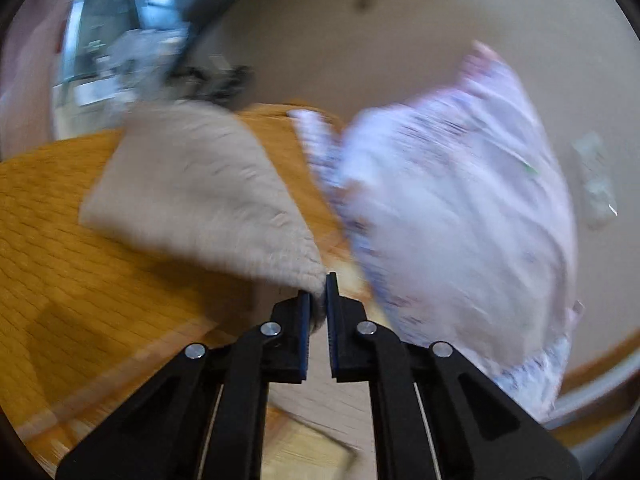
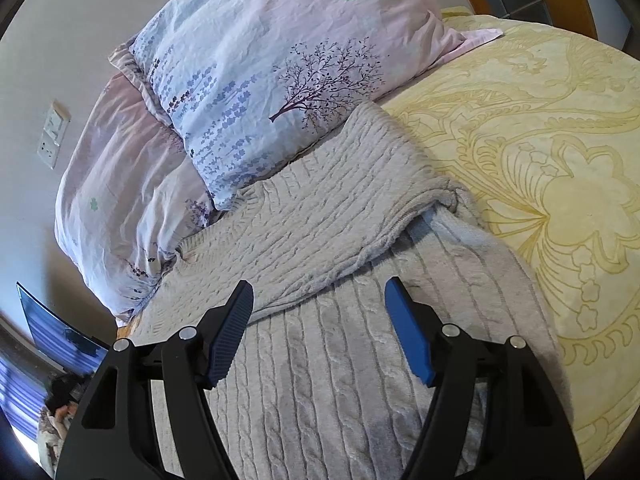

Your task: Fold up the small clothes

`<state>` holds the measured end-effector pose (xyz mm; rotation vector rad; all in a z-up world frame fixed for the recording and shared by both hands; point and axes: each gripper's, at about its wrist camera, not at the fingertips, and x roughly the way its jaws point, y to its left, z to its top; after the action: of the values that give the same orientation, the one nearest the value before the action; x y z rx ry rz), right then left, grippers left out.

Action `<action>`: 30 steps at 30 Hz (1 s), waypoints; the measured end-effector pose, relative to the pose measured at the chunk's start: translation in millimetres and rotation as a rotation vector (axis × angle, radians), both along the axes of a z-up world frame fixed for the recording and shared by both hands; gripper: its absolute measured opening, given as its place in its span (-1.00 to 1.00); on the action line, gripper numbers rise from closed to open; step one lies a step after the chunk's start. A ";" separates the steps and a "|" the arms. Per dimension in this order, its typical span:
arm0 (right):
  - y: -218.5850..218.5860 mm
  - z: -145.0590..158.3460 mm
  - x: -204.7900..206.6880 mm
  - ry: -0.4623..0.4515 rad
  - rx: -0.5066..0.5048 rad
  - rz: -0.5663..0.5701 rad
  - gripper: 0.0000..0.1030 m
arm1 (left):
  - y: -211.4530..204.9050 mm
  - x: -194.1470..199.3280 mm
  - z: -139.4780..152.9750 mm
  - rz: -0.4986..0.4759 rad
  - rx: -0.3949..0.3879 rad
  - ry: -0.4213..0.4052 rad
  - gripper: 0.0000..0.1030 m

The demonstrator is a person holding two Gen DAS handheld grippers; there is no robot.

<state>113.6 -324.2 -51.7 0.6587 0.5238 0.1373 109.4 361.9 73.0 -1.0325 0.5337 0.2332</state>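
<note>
A bed (image 2: 560,152) covered with a pale yellow patterned spread is seen in the right wrist view, and two floral pillows (image 2: 260,60) are stacked at its head against a plain wall. A grey cable-knit sweater (image 2: 340,320) is laid across the bed just below the pillows, its upper edge touching the lower pillow. One part of the knit is folded over the rest, so that a ridged hem runs diagonally across the body of the garment.

The right gripper (image 2: 320,332) is held above the sweater with its blue-padded fingers spread wide; nothing is gripped between them, and whether the pads touch the knit cannot be told.

In the left wrist view, which is heavily blurred, a flap of the same grey sweater (image 1: 192,184) is seen lifted over an orange woven surface (image 1: 60,260), with a floral pillow (image 1: 460,208) beside it. The left gripper (image 1: 318,300) is nearly pressed together, and a corner of the sweater is pinched between its blue pads (image 1: 331,312). A narrow slit is left between the fingers below the pinched cloth.
</note>
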 end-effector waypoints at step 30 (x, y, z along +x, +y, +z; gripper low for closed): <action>74.3 70.1 -4.4 -0.084 -0.316 0.266 0.36 | -286.9 58.2 -17.5 -0.772 0.132 0.007 -0.20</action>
<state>109.2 -249.9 18.4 0.2717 0.5368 0.3240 167.6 75.0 55.5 -0.6373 0.8698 -0.4075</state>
